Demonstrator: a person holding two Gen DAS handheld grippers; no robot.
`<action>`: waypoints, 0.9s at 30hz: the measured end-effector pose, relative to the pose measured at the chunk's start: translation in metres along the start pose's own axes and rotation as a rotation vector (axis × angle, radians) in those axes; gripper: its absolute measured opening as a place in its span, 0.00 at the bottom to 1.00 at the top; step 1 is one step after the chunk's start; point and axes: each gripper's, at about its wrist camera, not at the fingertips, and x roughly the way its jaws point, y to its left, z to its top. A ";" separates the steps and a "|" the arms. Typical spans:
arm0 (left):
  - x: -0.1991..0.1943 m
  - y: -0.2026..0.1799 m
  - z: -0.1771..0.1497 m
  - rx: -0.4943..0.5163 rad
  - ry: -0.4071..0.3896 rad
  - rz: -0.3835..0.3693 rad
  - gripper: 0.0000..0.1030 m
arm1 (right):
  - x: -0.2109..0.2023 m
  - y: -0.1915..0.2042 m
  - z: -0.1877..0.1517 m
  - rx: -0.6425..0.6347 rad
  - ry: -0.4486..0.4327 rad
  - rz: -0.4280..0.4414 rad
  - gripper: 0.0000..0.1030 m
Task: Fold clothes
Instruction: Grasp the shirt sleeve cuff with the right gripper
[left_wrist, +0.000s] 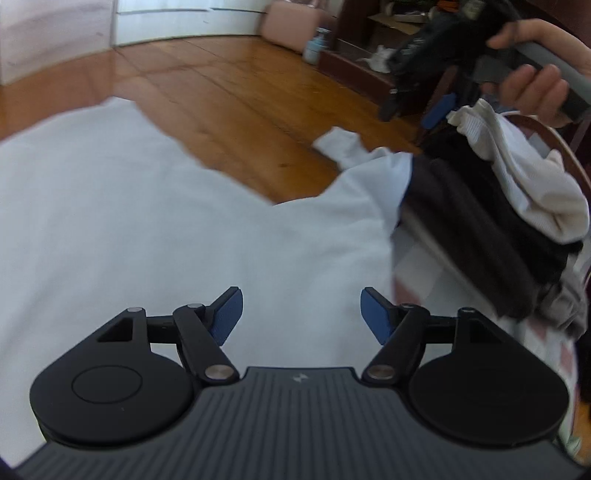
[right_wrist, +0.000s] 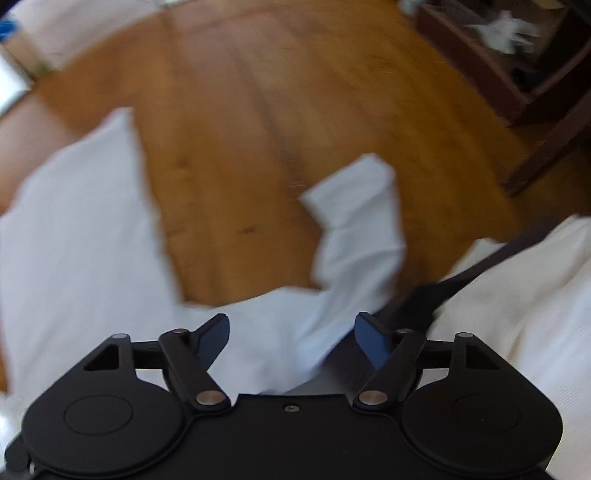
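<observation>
A white garment (left_wrist: 140, 221) lies spread on the wooden floor, one sleeve (left_wrist: 343, 146) reaching toward the right. My left gripper (left_wrist: 301, 314) hovers over its near part, open, with nothing between the blue pads. In the right wrist view the same white garment (right_wrist: 74, 251) and its sleeve (right_wrist: 354, 229) appear blurred. My right gripper (right_wrist: 291, 343) is open above the sleeve's base, holding nothing. In the left wrist view a hand holds the right gripper (left_wrist: 417, 107) high at the upper right, over a pile of clothes.
A pile of dark and cream clothes (left_wrist: 491, 206) lies at the right, also seen as cream cloth (right_wrist: 517, 295). A dark wooden shelf unit (left_wrist: 369, 66) stands at the back right, a pink stool (left_wrist: 291, 22) by the wall. Bare wooden floor (right_wrist: 258, 110) stretches beyond the garment.
</observation>
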 end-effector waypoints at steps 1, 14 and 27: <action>0.013 -0.004 0.004 0.009 -0.006 -0.011 0.68 | 0.009 -0.006 0.006 0.010 0.017 -0.019 0.77; 0.126 -0.041 0.029 0.156 0.105 -0.041 0.41 | 0.107 -0.045 0.051 0.149 0.242 0.073 0.82; 0.044 0.078 -0.023 -0.456 -0.104 0.049 0.07 | 0.122 -0.057 0.051 0.219 0.306 -0.072 0.86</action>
